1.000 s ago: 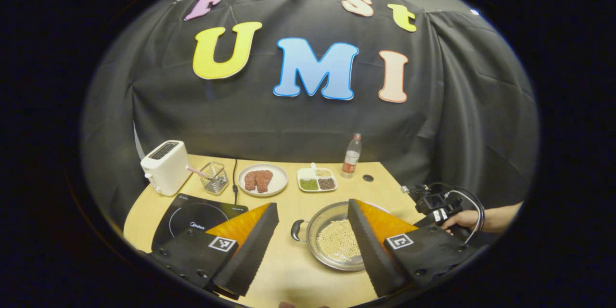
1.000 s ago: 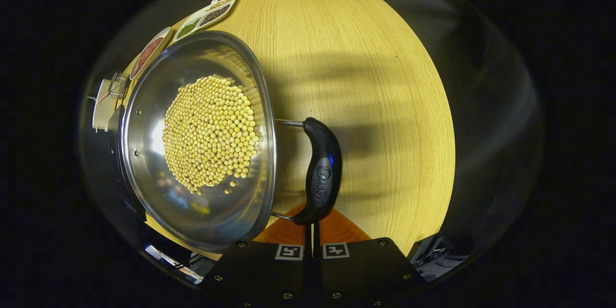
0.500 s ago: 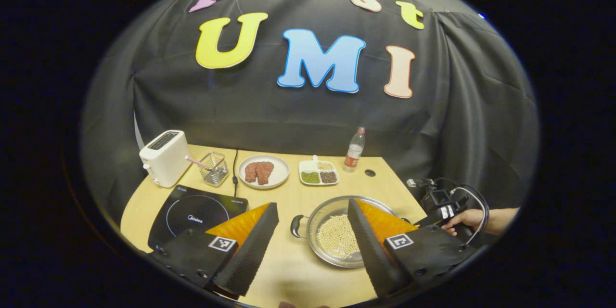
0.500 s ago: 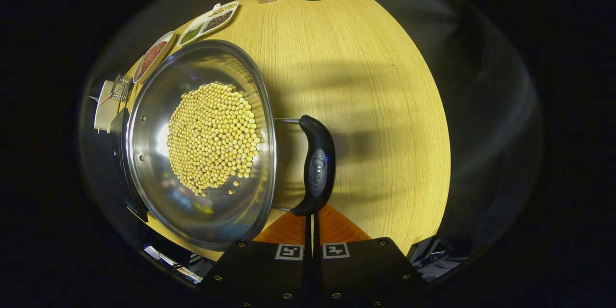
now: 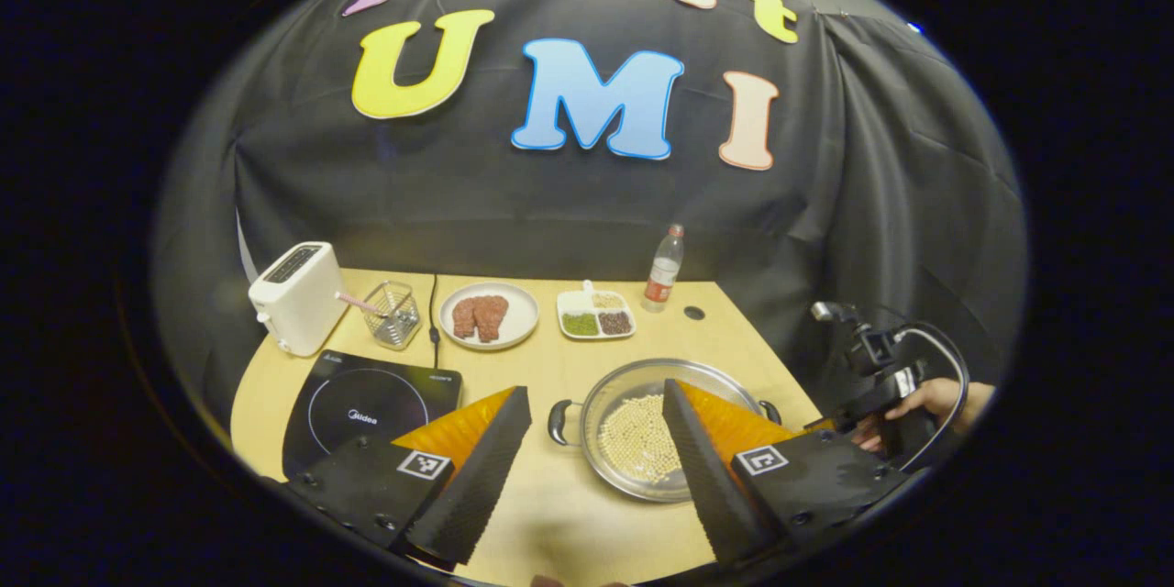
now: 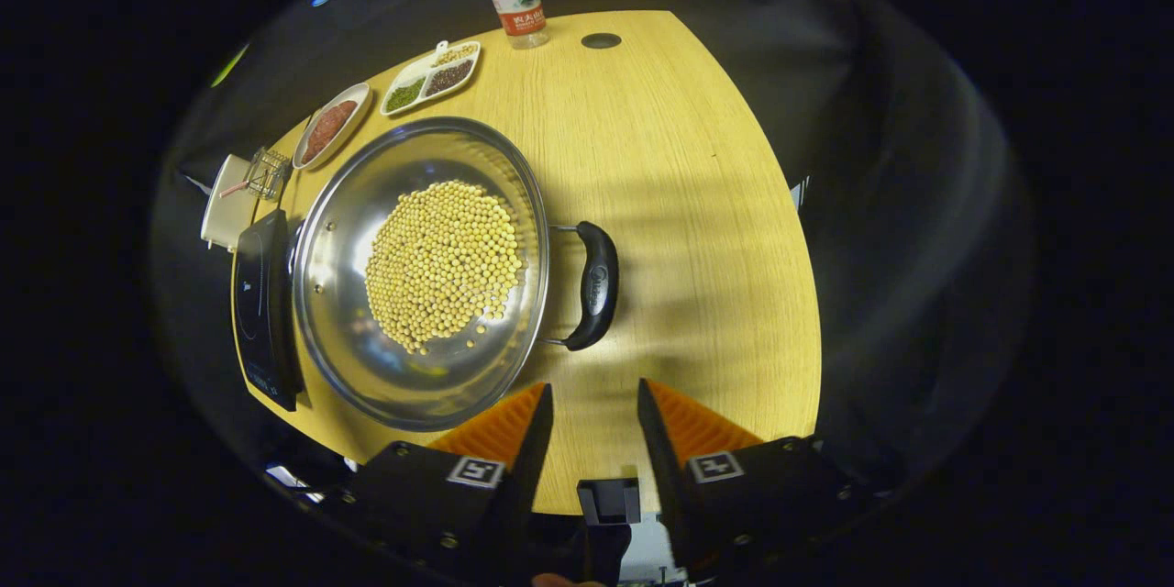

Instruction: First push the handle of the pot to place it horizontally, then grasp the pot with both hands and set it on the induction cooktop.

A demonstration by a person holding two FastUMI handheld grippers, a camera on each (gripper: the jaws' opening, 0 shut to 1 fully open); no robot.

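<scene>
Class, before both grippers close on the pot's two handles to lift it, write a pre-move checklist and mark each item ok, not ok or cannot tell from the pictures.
1. Right gripper jaws open, ready for the handle: ok.
2. Left gripper jaws open: ok.
3. Right handle free, ahead of the right gripper and apart from it: ok.
4. Left handle lies between the left gripper's fingers in its view, not yet gripped: ok.
5. Induction cooktop has nothing on it, beside the pot: ok.
6. Beans pooled in the middle, away from the rim: ok.
7. Pot's weight for a level lift: cannot tell.
</scene>
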